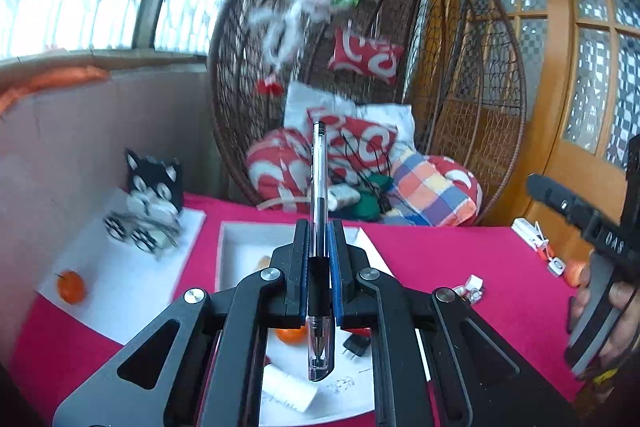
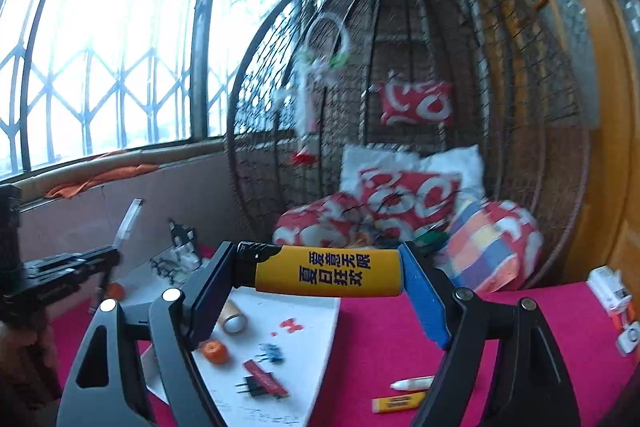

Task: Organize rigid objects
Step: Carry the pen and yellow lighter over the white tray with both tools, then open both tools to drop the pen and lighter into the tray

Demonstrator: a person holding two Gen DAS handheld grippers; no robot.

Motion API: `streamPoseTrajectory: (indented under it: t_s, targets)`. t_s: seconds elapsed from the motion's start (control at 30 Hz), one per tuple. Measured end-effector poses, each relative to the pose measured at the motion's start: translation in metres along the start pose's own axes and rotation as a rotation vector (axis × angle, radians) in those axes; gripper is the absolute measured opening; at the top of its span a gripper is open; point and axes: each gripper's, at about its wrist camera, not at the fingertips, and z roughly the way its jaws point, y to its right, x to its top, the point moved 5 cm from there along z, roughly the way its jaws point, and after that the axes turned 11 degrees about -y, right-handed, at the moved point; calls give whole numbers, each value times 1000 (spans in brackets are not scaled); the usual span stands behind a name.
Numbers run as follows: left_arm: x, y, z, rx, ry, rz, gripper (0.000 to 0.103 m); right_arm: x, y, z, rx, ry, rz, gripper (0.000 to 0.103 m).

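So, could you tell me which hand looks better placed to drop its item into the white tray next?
Probably left: its gripper, shut on the pen, sits over the white tray; the right gripper holds the yellow lighter beside it.

Plastic, cloth and wicker

Clear glossy plastic pen (image 1: 319,195); smooth yellow plastic lighter (image 2: 328,270); matt pink cloth on the bench (image 1: 452,267); rough woven wicker chair (image 1: 472,99); varnished wooden door (image 1: 560,75).

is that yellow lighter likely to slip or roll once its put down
The lighter looks smooth and rounded, so it may roll on the white tray. The right gripper holds it only by its ends, so it could pivot or slip. Probably light and stiff.
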Motion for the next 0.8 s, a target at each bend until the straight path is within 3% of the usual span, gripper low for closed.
streamPoseTrajectory:
  t_s: [0.13, 0.37, 0.57, 0.67, 0.73, 0.77, 0.8]
  targets:
    - [-5, 0, 42, -6, -86, -16, 8, -11, -19, 58, 35, -124, -6, 81]
    - [-27, -12, 92, 11, -201, -54, 8, -71, -25, 159, 35, -388, 64, 81]
    - [-41, -11, 109, 42, -259, -22, 8, -98, -27, 180, 5, -454, 71, 82]
    - [-45, -13, 113, 59, -274, -24, 11, -104, -31, 182, 30, -468, 65, 84]
    - [-46, -15, 112, 72, -273, -31, 41, -105, -34, 182, 21, -458, 44, 95]
    - [-46, -16, 110, 81, -267, -33, 82, -105, -36, 179, 13, -447, 30, 103]
    - [-46, -17, 109, 93, -258, -33, 103, -105, -37, 177, 11, -437, 20, 103]
